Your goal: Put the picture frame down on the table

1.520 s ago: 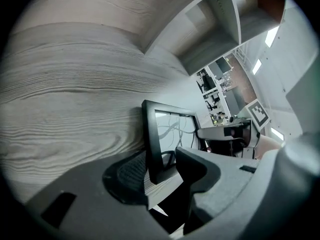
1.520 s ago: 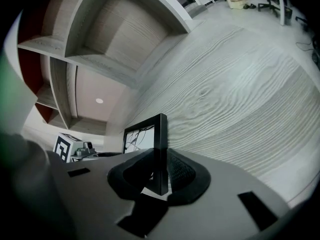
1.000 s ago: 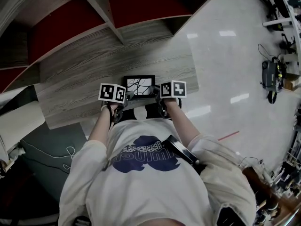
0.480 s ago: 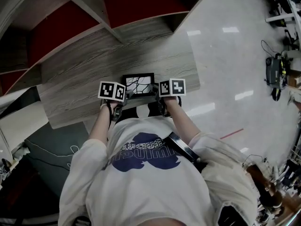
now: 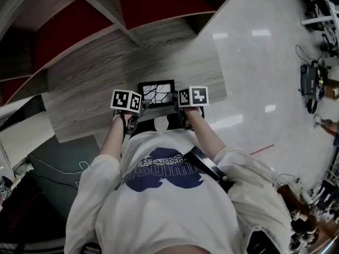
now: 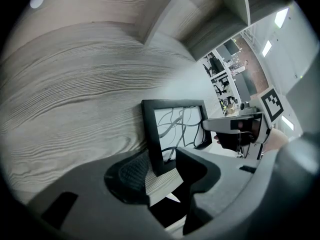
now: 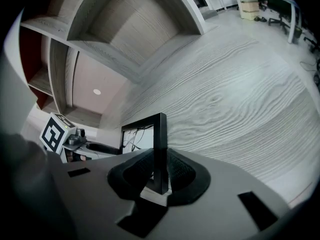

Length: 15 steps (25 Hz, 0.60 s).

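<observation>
Very little has shifted over the last second: the picture frame (image 5: 157, 93) sits in the same spot near the front edge of the wooden table (image 5: 95, 73), between the two marker cubes (image 5: 126, 101), and neither hand has travelled. The right gripper (image 7: 160, 176) pinches the frame's right-hand black border, both ribbed pads pressed flat on it. The left gripper (image 6: 162, 171) has the opposite border caught between its jaws, and they look closed on it. The frame stands nearly upright, its line drawing facing the person and its lower edge right down at the tabletop, just inside the table's front edge. Whether that edge already bears on the wood or hangs a hair above it, I cannot tell. I judge the lowering is nearly finished. What remains is to let the frame settle on the table before either grip lets go; released while unsupported, it could tip toward the table's front edge
</observation>
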Available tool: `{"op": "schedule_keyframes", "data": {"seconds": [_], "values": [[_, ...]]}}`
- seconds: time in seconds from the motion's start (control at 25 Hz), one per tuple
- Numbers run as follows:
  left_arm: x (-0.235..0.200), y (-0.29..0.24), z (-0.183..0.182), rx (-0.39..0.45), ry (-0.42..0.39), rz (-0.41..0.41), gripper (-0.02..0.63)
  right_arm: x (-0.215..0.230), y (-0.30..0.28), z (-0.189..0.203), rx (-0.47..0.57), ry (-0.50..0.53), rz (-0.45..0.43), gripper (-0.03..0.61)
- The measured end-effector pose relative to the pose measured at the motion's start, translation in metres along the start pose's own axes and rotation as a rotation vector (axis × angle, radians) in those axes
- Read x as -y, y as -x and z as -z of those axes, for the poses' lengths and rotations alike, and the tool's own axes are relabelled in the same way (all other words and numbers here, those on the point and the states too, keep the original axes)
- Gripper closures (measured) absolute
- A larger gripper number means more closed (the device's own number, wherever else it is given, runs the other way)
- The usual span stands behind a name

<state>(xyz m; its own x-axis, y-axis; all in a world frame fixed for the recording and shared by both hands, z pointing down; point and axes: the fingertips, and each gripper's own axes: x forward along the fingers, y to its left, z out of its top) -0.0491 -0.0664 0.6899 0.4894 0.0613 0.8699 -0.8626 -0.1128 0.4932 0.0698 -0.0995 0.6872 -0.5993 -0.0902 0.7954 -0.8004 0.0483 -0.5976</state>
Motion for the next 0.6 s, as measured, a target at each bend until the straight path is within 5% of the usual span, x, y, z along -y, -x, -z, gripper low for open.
{"op": "schedule_keyframes", "data": {"seconds": [0.32,0.6], "values": [[-0.0002,0.0004,-0.0004,0.010,0.007,0.010,0.437,0.0003,-0.0010,-0.0001,-0.013,0.057,0.099,0.503],[-0.0007,0.0034,-0.0009,0.022,0.015,0.043,0.437,0.0028,-0.0002,-0.0021,-0.029,0.195,0.282,0.491]]}}
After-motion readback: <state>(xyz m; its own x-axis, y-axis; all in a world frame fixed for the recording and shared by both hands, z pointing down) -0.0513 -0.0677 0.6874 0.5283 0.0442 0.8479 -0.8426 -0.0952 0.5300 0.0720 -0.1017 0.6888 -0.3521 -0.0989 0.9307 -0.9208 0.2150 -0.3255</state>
